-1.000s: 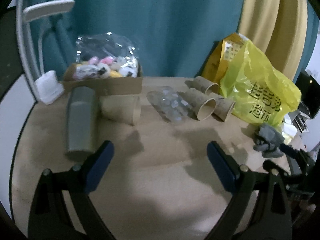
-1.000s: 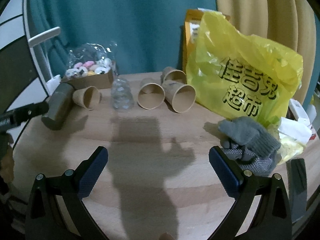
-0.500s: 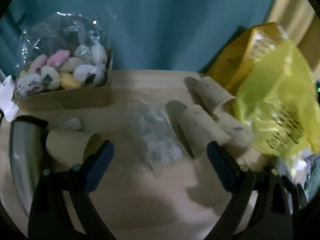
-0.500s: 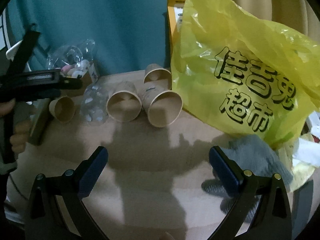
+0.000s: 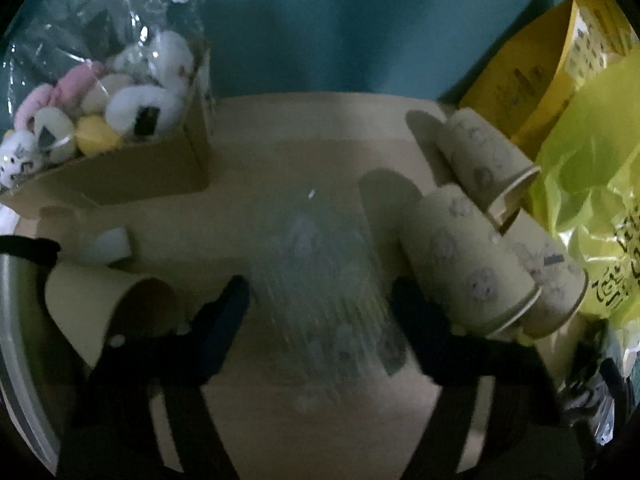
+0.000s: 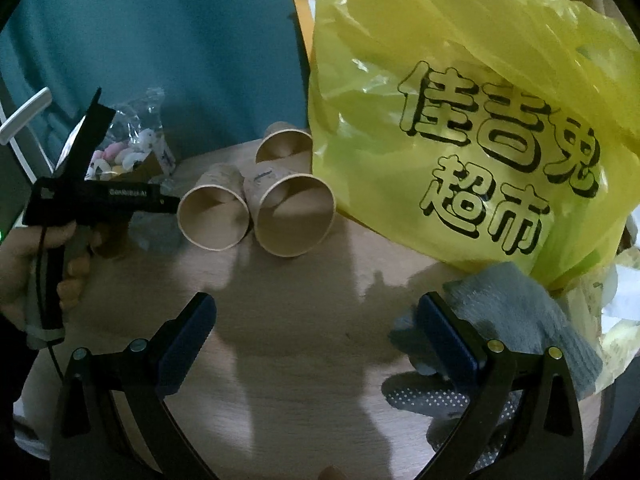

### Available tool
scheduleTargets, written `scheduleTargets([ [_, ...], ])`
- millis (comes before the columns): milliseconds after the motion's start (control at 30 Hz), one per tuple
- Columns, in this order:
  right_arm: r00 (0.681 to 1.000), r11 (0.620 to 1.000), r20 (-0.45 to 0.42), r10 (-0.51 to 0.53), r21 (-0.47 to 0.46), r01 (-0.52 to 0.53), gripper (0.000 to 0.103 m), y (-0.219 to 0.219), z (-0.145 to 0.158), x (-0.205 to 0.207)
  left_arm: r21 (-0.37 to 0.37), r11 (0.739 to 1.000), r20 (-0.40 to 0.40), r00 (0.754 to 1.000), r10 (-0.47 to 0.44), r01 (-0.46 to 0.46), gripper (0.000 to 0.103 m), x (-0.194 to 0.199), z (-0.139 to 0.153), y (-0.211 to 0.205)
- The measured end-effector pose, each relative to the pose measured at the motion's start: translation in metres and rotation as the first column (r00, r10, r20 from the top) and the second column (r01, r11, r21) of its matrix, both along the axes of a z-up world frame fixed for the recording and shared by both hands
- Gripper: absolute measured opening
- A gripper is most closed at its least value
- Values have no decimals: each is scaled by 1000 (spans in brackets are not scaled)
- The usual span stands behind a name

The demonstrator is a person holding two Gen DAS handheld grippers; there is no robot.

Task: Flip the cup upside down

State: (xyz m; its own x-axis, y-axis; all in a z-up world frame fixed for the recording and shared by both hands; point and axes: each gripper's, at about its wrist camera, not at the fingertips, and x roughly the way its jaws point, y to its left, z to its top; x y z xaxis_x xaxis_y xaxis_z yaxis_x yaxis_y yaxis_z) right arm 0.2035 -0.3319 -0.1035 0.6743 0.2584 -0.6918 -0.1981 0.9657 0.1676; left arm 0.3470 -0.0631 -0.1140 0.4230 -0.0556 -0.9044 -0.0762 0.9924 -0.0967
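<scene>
A clear plastic cup [image 5: 328, 300] lies on its side on the wooden table, blurred, between the fingers of my left gripper [image 5: 320, 292], whose jaws stand open on either side of it. Three paper cups lie on their sides to its right [image 5: 468, 264], and one more at the left [image 5: 100, 308]. In the right wrist view my right gripper [image 6: 316, 316] is open and empty above bare table, and paper cups [image 6: 294, 214] lie ahead with their mouths toward me. The left gripper's body [image 6: 100, 196] shows at the left there.
A cardboard box of plush toys in a plastic bag [image 5: 108, 148] stands at the back left. A yellow shopping bag [image 6: 460, 120] fills the right side. Grey gloves [image 6: 504, 320] lie by the right finger. A metal flask [image 5: 16, 320] lies at the far left.
My left gripper has moved forward over the table until its fingers straddle the clear cup. My right gripper has moved forward and to the right, closer to the paper cups and the yellow bag.
</scene>
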Motion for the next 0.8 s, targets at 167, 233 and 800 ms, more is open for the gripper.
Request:
scheduleTargets([
  [167, 1000, 1000, 6, -12, 5, 12, 102, -2, 2, -8, 10, 1000, 24, 999, -22, 22, 63, -18, 5, -6],
  [233, 1000, 1000, 11, -9, 4, 9, 102, -2, 4, -14, 4, 1000, 24, 999, -30, 30, 61, -30, 6, -7],
  [800, 995, 994, 22, 98, -51, -97, 102, 32, 10, -97, -154, 987, 63, 997, -34, 44, 60, -210, 18, -21],
])
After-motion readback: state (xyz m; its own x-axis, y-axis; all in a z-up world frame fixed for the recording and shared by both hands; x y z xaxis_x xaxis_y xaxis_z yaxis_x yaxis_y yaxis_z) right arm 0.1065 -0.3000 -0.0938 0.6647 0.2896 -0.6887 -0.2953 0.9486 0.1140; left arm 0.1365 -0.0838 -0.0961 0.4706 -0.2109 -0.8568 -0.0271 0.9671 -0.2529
